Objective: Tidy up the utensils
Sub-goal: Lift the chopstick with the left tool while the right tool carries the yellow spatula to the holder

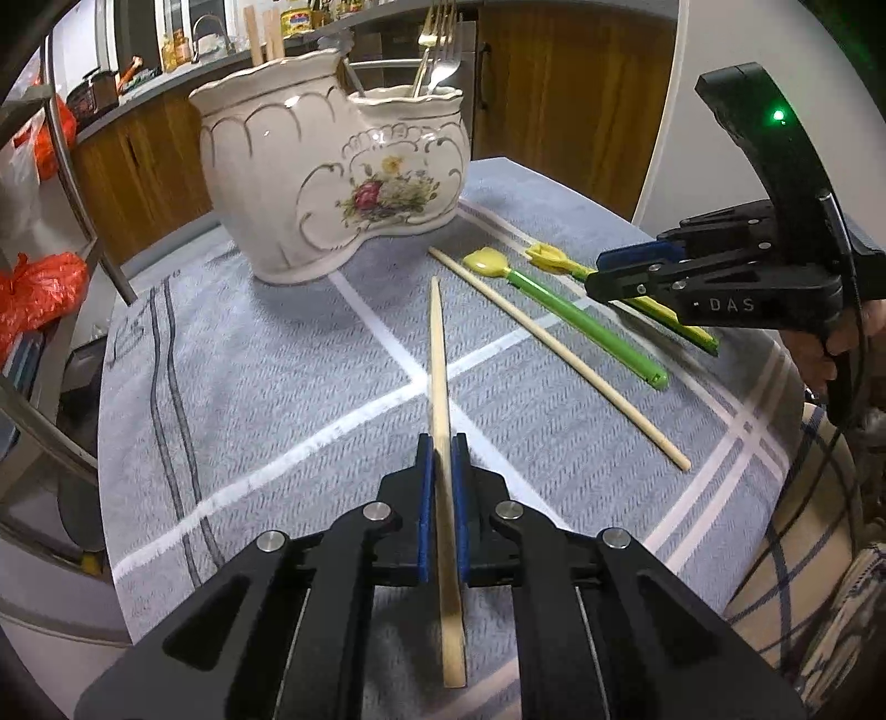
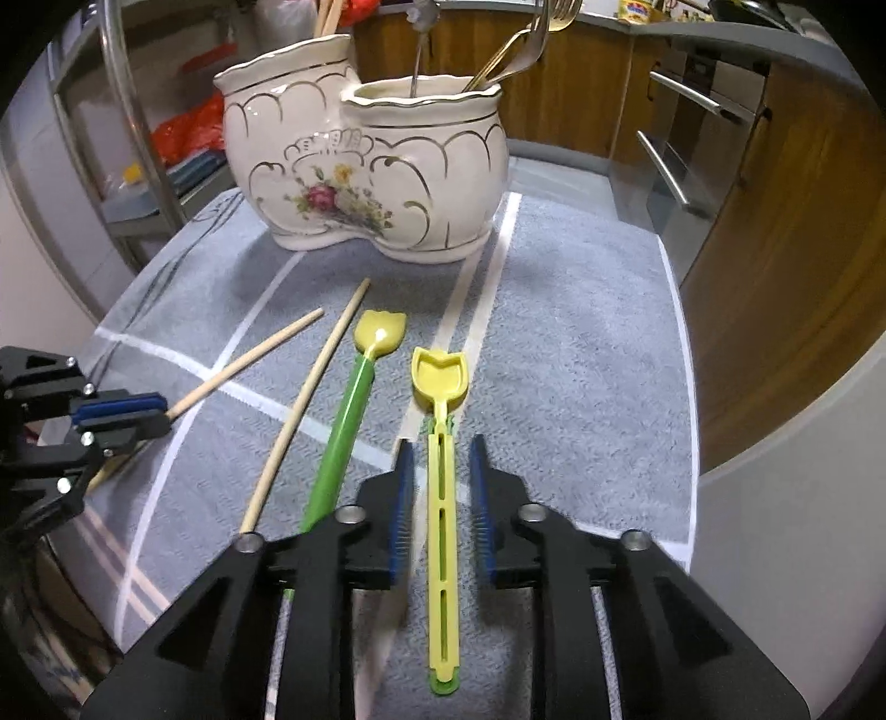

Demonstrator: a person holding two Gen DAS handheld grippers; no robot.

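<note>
My left gripper (image 1: 442,443) is shut on a wooden chopstick (image 1: 440,387) and holds it just above the cloth; it also shows in the right wrist view (image 2: 119,412). A second chopstick (image 1: 559,354) (image 2: 310,387) lies on the cloth. My right gripper (image 2: 442,448) is open, its jaws on either side of a yellow spoon (image 2: 440,487) lying flat; it shows in the left wrist view (image 1: 620,271). A green-handled yellow spoon (image 2: 354,399) (image 1: 576,321) lies between them. The two-part floral ceramic holder (image 1: 332,171) (image 2: 365,177) stands at the back with forks (image 1: 437,50) in one compartment.
A grey-blue checked cloth (image 1: 249,387) covers the table. Wooden cabinets (image 2: 775,277) and a counter stand behind and to the right. A metal rack with orange bags (image 1: 39,293) is on the left.
</note>
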